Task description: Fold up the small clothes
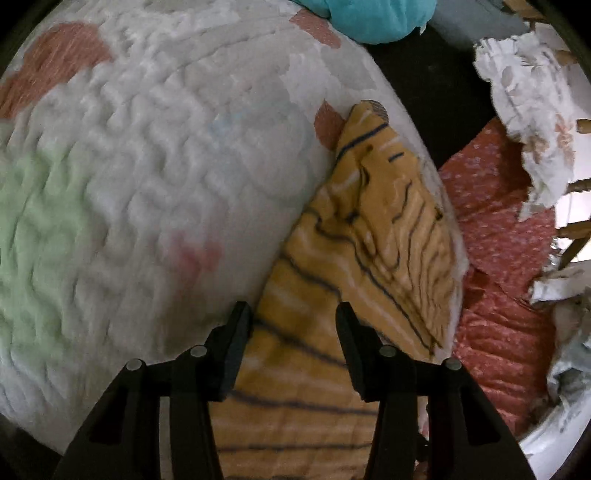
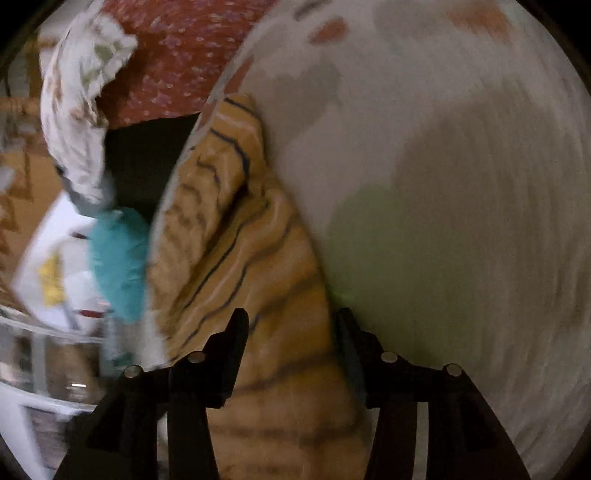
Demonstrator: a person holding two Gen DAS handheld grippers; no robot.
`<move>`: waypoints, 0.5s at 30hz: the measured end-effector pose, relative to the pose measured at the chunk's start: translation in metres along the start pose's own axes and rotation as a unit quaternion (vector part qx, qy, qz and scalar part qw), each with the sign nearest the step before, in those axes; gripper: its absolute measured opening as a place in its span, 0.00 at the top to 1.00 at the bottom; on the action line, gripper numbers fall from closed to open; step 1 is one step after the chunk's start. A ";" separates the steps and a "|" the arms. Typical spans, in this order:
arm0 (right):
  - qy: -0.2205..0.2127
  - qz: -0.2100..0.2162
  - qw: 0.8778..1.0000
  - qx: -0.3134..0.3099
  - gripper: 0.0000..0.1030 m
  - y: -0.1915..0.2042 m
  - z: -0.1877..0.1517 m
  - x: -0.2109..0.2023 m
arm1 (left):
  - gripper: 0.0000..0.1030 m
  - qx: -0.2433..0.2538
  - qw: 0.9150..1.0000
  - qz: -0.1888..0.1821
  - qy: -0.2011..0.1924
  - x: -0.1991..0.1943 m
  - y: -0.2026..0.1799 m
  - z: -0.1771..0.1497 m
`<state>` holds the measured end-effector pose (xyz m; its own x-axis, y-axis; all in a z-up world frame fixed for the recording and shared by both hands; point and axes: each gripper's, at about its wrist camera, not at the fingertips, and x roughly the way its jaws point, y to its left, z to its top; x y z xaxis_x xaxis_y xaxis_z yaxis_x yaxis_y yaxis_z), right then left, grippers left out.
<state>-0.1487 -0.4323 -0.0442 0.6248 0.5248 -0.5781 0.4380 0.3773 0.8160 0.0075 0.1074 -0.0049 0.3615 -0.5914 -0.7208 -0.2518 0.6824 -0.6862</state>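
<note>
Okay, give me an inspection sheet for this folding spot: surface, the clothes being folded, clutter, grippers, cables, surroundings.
Surface: quilted white bedspread with pink, green and grey patches, wrinkled.
Job's things: mustard striped garment lies rumpled along the bedspread's edge.
Clutter: teal cloth at the bedspread's far edge; white floral cloth draped off the bed; red dotted fabric below the edge.
Grippers: left gripper open, jaws either side of the striped garment, not pressing on it; right gripper open over the same garment, view blurred.
Cables: nothing seen.
Surroundings: wooden slats behind the floral cloth; white box off the bed, blurred.
</note>
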 end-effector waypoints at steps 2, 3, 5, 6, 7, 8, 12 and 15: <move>0.014 0.034 0.999 0.024 0.48 -0.016 -0.016 -0.005 | 0.55 -0.006 1.000 -0.017 -0.007 -0.008 0.011 -0.015; 0.022 0.046 0.998 0.026 0.48 -0.021 -0.025 -0.006 | 0.55 -0.008 1.000 -0.022 -0.008 -0.013 0.016 -0.025; 0.037 0.057 0.998 0.016 0.49 -0.025 -0.041 -0.007 | 0.55 -0.002 1.000 -0.018 -0.011 -0.018 0.016 -0.041; 0.040 0.061 0.997 0.010 0.49 -0.026 -0.049 -0.008 | 0.55 0.005 1.000 -0.010 -0.012 -0.022 0.016 -0.053; 0.043 0.064 0.997 0.007 0.49 -0.026 -0.056 -0.008 | 0.55 0.010 1.000 -0.005 -0.012 -0.024 0.016 -0.060; 0.045 0.067 0.997 0.005 0.48 -0.027 -0.064 -0.008 | 0.55 0.014 1.000 0.000 -0.013 -0.025 0.016 -0.068; 0.059 0.065 0.996 -0.007 0.48 -0.024 -0.076 -0.005 | 0.55 0.037 0.999 0.024 -0.008 -0.030 0.014 -0.096; 0.074 0.066 0.995 -0.009 0.48 -0.021 -0.085 0.000 | 0.55 0.041 0.998 0.036 0.016 -0.025 0.016 -0.122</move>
<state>-0.2130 -0.3752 -0.0620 0.5729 0.6772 -0.4617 0.3464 0.3104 0.8852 -0.1148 0.0812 -0.0100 0.3158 -0.5528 -0.7711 -0.2017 0.7550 -0.6239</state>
